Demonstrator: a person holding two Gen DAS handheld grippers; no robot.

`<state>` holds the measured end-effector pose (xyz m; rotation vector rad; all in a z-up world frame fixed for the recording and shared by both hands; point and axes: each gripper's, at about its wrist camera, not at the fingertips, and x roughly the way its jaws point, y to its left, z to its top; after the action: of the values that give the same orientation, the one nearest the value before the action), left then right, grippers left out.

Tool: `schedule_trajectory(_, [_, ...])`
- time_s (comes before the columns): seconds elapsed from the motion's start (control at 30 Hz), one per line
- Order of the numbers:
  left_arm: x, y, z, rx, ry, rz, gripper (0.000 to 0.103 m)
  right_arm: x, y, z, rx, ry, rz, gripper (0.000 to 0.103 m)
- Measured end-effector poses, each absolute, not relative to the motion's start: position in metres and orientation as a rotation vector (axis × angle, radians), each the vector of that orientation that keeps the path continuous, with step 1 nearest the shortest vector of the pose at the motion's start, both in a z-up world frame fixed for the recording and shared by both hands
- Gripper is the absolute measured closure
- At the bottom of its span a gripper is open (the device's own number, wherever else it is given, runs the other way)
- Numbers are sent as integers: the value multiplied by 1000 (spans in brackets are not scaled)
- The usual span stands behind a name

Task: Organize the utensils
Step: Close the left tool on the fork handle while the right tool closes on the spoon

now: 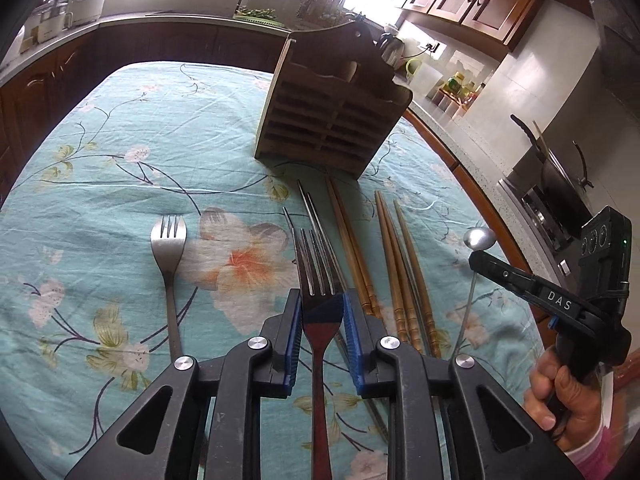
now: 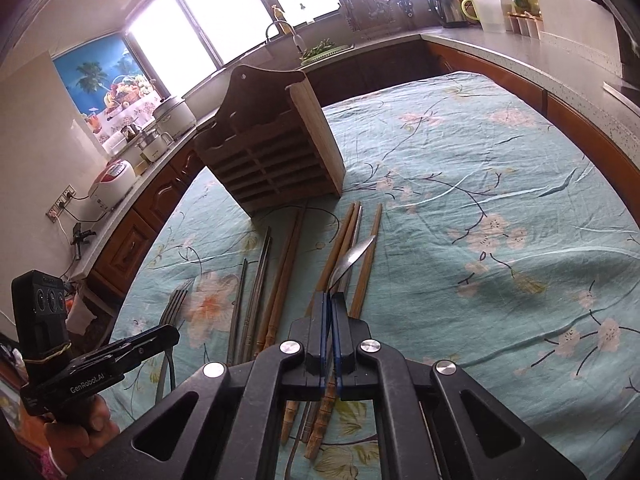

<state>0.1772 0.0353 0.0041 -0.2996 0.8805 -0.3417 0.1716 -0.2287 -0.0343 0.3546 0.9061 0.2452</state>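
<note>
Black plastic left gripper (image 1: 322, 312) with blue ribbed pads (image 1: 352, 320), round silver screws (image 1: 257, 343), triangular cut-outs. Right gripper (image 1: 478, 258) alike, lettered "DAS"; "GenRobot.AI" on the left one. Pink sleeve (image 1: 596, 454) at the wrist.

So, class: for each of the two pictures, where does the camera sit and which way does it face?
Left wrist: on the left gripper, facing down its fingers at a held fork; the right gripper and a hand show.
Right wrist: on the right gripper, shut on a spoon; the left gripper shows.
Shared: wooden rack, chopsticks, tablecloth.
</note>
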Motion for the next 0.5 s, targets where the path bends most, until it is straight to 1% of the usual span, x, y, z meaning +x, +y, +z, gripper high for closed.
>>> schedule_trajectory(0.13, [167,45,21,-304,838,-345,87,169,-226,-19,356,872,262,101])
schedule_trajectory(0.17, [165,47,25,-306,827,-345,98,169,-226,-15,354,862,265,101])
schedule_trajectory(0.2, [164,49,30,-312,819,-348,101,168,-226,-10,351,852,267,101])
schedule_trajectory(0.5, [148,60,53,-326,749,-362,102,169,-223,20,338,777,288,101])
